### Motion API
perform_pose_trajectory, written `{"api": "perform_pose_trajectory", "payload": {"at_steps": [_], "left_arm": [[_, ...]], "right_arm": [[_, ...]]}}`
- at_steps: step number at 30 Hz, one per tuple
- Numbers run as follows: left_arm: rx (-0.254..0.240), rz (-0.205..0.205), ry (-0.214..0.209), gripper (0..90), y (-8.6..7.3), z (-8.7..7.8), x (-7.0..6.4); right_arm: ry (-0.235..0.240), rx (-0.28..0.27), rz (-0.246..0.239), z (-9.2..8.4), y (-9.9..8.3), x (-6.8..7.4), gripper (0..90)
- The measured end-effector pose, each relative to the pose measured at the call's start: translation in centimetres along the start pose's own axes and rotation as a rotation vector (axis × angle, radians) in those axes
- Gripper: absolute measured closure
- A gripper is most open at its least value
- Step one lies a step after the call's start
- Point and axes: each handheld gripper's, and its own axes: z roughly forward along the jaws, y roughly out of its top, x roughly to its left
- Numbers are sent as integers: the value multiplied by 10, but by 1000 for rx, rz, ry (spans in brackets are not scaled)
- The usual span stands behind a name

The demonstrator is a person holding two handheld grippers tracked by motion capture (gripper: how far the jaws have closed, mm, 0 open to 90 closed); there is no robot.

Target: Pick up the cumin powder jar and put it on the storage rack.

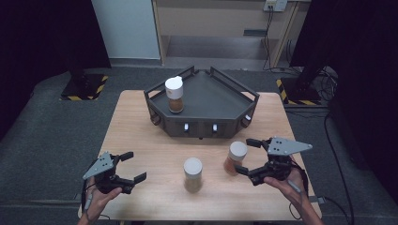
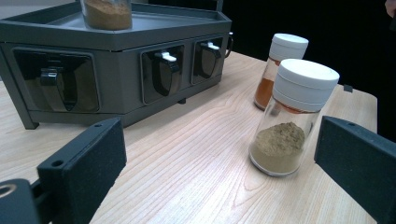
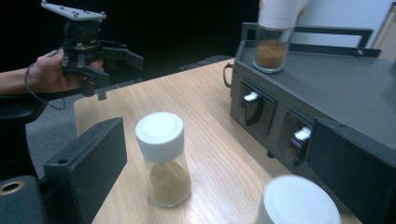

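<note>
Right gripper [image 1: 248,157] is sitting on the near right part of the wooden bench [image 1: 150,140], fingers spread wide with the orange spice jar [image 1: 235,158] between them, but it's not gripping it yet as far as I can see. In the right gripper view that jar is just a white lid [image 3: 299,201] at the bottom edge between the two fingers. Left gripper [image 1: 133,167] is down at the near left, fingers wide open too and holding nothing, well apart from any jar. The tan spice jar [image 1: 193,174] stands upright in the middle of the near edge, between the two grippers. Behind them the dark grey rack [image 1: 211,101] sits at the far side of the bench, with a third jar [image 1: 174,94] of brown powder standing on its top left.
</note>
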Motion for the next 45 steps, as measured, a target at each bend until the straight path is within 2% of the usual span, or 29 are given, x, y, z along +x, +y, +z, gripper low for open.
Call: {"api": "perform_pose_trajectory", "payload": {"at_steps": [12, 21, 29, 35, 45], "left_arm": [[7, 0, 0, 13, 1, 1, 0], [11, 1, -2, 12, 1, 1, 0], [10, 2, -3, 12, 1, 1, 0], [11, 3, -6, 13, 1, 2, 1], [8, -1, -9, 13, 0, 2, 1]], "right_arm": [[75, 9, -44, 37, 20, -1, 58], [123, 25, -43, 66, 25, -3, 59], [150, 45, -49, 88, 25, -2, 61], [164, 67, -30, 100, 21, -4, 62], [188, 109, -30, 118, 12, -1, 66]]}}
